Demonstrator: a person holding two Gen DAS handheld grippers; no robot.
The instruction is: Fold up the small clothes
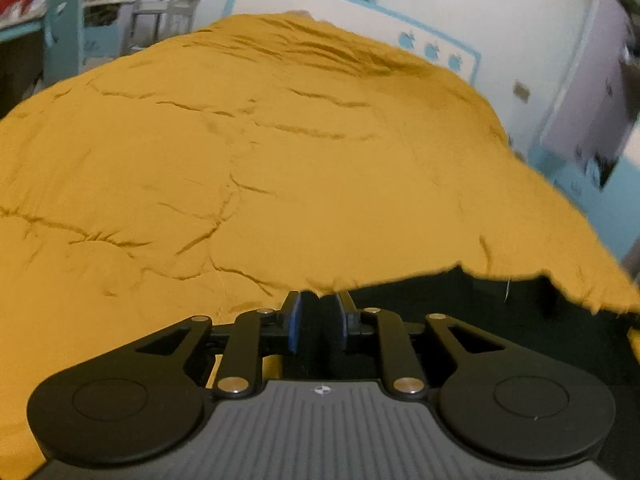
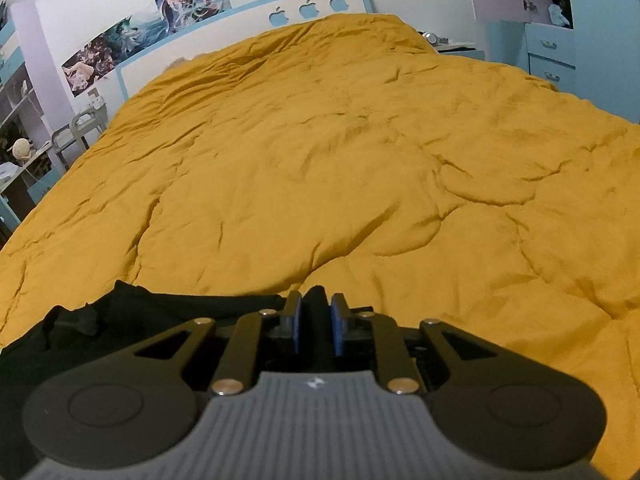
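Note:
A small black garment lies on the near edge of a mustard-yellow duvet. In the left wrist view it spreads to the lower right, and my left gripper is shut on a bunched fold of it between the blue pads. In the right wrist view the same black garment stretches away to the lower left. A ridge of its cloth stands up between the blue pads of my right gripper, which is shut on it. The part of the garment under both grippers is hidden.
The duvet covers the whole bed, wrinkled and puffy. A white headboard with blue apple shapes stands at the far end. Blue drawers and a nightstand are at the far right, and shelves stand at the left.

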